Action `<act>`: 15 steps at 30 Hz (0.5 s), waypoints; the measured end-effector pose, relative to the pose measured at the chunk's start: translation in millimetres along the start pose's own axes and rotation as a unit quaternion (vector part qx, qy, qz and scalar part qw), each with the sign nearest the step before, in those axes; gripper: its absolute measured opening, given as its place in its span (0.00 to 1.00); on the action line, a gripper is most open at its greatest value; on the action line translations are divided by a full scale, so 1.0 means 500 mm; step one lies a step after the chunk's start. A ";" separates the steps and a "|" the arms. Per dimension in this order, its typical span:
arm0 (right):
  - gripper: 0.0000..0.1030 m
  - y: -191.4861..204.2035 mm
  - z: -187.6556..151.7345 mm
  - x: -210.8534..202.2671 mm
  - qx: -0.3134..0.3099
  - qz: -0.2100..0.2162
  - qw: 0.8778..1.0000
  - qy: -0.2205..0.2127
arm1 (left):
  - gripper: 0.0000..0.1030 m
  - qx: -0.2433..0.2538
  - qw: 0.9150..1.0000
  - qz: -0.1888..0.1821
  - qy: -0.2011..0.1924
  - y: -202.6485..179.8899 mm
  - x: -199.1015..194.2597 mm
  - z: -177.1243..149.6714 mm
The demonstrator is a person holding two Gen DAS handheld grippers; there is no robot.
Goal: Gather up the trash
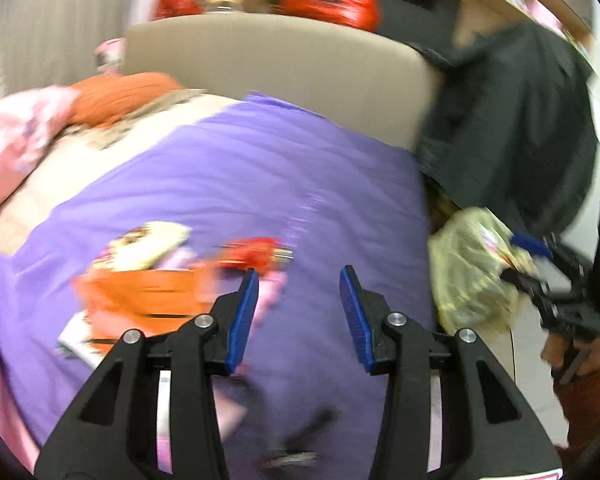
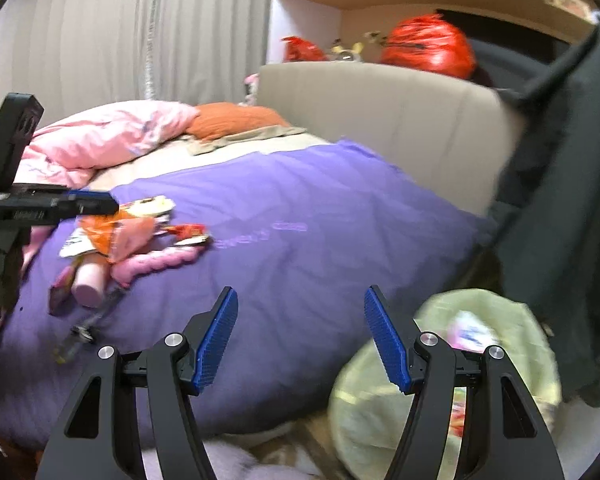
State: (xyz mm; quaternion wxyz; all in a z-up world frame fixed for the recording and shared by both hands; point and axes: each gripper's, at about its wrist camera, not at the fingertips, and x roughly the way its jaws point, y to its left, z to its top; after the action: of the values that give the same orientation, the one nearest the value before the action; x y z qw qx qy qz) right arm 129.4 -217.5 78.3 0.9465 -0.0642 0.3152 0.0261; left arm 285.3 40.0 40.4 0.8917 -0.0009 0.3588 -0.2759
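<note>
A heap of trash lies on the purple blanket (image 1: 240,176): an orange wrapper (image 1: 140,296), a yellow-white packet (image 1: 148,246) and a red wrapper (image 1: 256,258). My left gripper (image 1: 299,280) is open and empty, just right of the heap. In the right wrist view the same heap (image 2: 112,232) lies at the left, with a pink bottle (image 2: 88,282) and a pink fuzzy piece (image 2: 160,262); the left gripper (image 2: 96,204) hovers at it. My right gripper (image 2: 300,300) is open and empty above a pale green trash bag (image 2: 480,320), which also shows beside the bed (image 1: 468,268).
A beige headboard (image 2: 380,104) backs the bed. A pink duvet (image 2: 100,136) and an orange pillow (image 2: 232,118) lie at the far left. Dark clothing (image 2: 560,200) hangs at the right. Red bags (image 2: 428,46) sit on a shelf behind.
</note>
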 end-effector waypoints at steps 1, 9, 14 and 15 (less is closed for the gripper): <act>0.60 0.020 0.004 0.015 -0.005 0.008 1.000 0.002 | 0.41 -0.015 1.000 0.010 -0.009 0.041 -0.008 0.002; 0.60 0.122 0.002 0.087 -0.059 0.019 0.998 0.025 | 0.49 -0.043 0.999 -0.003 -0.018 0.282 0.015 0.063; 0.60 0.120 -0.021 0.110 -0.059 0.028 0.997 0.041 | 0.50 -0.020 0.998 0.014 0.058 0.373 0.117 0.076; 0.60 0.115 -0.031 0.118 -0.055 0.028 0.997 0.049 | 0.50 -0.025 0.997 0.012 0.073 0.388 0.139 0.072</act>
State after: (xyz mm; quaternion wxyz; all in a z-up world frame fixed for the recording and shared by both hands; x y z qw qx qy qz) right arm 162.5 -162.3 24.7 0.9237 -0.1090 0.3611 0.0667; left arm 444.7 163.0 -15.8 0.8663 0.0011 0.4294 -0.2553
